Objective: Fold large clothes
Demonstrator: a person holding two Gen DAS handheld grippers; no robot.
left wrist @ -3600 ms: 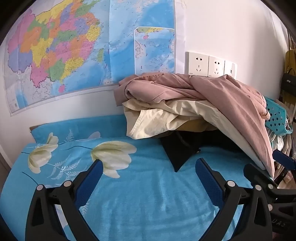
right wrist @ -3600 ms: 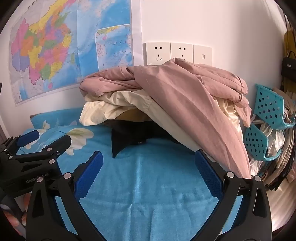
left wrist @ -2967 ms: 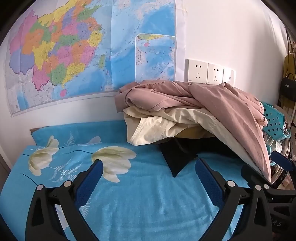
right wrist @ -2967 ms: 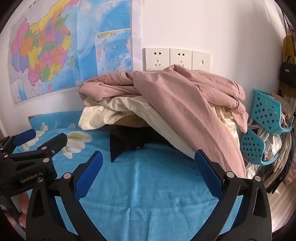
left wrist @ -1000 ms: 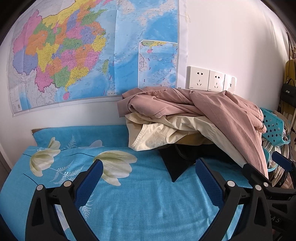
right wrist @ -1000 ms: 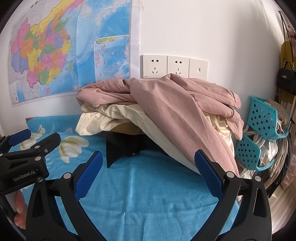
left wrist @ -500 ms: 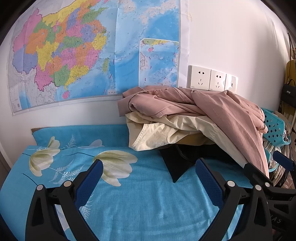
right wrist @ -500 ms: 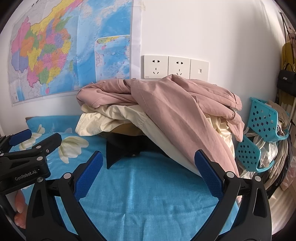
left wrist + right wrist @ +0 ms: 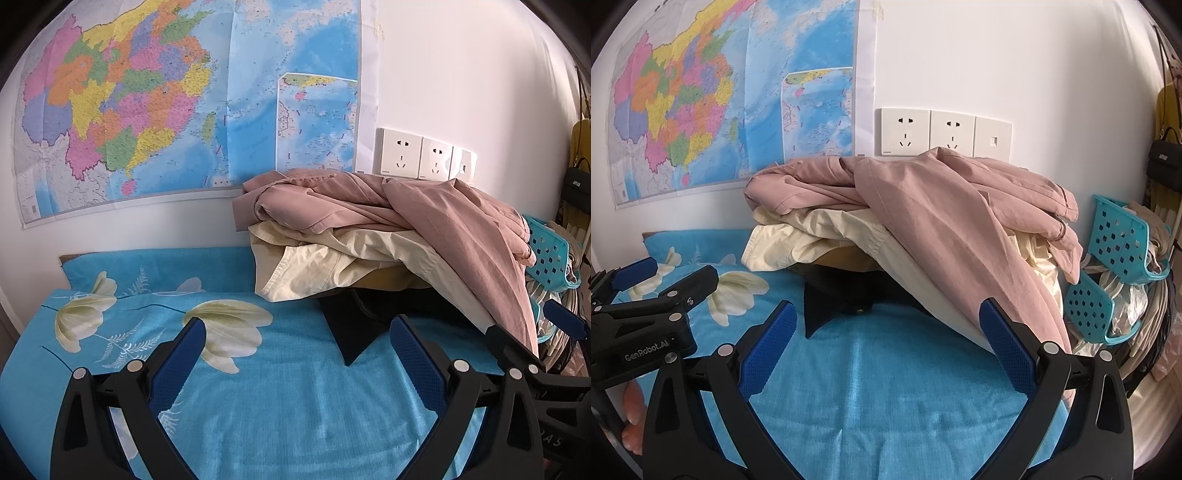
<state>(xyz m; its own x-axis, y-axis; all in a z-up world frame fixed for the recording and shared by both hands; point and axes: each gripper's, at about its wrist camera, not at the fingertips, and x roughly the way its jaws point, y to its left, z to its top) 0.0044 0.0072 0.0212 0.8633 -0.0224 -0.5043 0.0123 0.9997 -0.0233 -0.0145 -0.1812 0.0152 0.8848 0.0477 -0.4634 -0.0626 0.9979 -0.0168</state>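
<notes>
hovering over the blue flowered bedsheet [image 9: 288, 406], both tongs stood with their jaws wide apart and nothing between them. the left gripper [image 9: 295, 354] looked out across bare sheet toward the clothes pile; the right gripper [image 9: 886, 332] did the same from a spot further to the right, with the left tool showing at the left edge of its view.

the work lay ahead of both, heaped against the wall under the map [image 9: 177, 110] and the wall sockets [image 9: 945, 133]. on top was a pink garment [image 9: 923, 206], crumpled, its bulk running left to right along the wall, with one long flap draping forward and down toward the right, ending close to the right gripper's right finger. under it sat a cream garment [image 9: 332, 262], its hem sticking out to the left, and below that a black garment [image 9: 842, 291] with a corner poking forward onto the sheet.

from the left gripper the heap sat ahead and to the right; from the right gripper it sat nearly straight ahead, and the hanging pink flap was nearest that side. so the right hand looked the better placed to take the top piece first, probably by that flap, while the left would have to travel right and forward to catch the far end by the map. no garment was spread or folded yet, so the task seemed barely begun. a teal basket [image 9: 1123, 236] hung just right of the pile, near enough for dragged cloth to snag it.
</notes>
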